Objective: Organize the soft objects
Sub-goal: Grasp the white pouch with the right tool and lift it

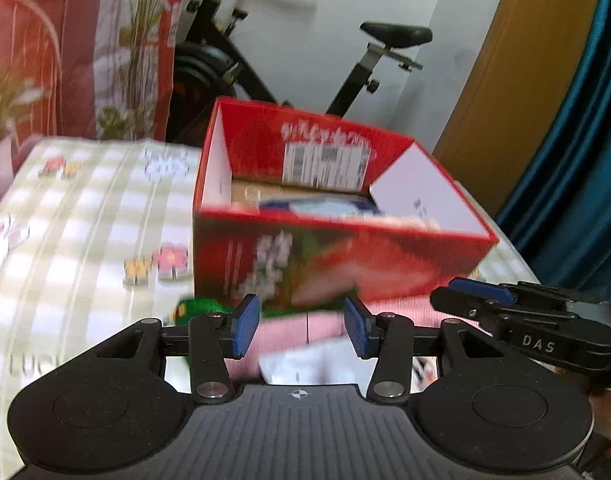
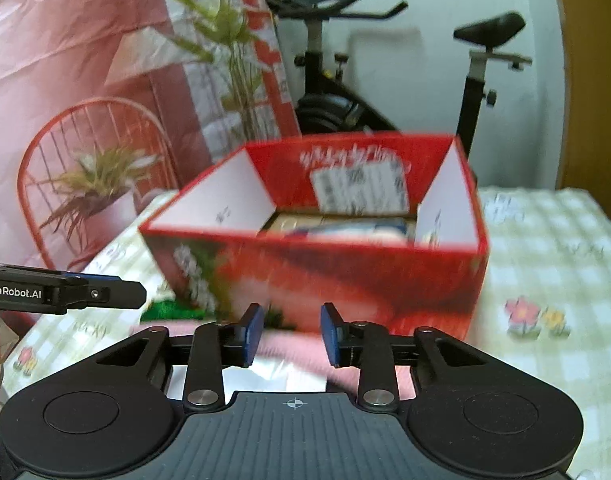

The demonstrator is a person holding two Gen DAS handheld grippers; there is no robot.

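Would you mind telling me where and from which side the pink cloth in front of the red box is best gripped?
I would pinch the pink cloth at its near edge, coming from the front and slightly above. It lies flat and limp on the checked cover, and the red box blocks its far side. The right gripper is open and close above it already.

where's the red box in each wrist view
Left wrist: the red box sits centre, slightly right, just beyond the left gripper, open top toward the camera.
Right wrist: the red box is centre frame, right behind the right gripper.
Shared landmark: the exercise bike behind the box.
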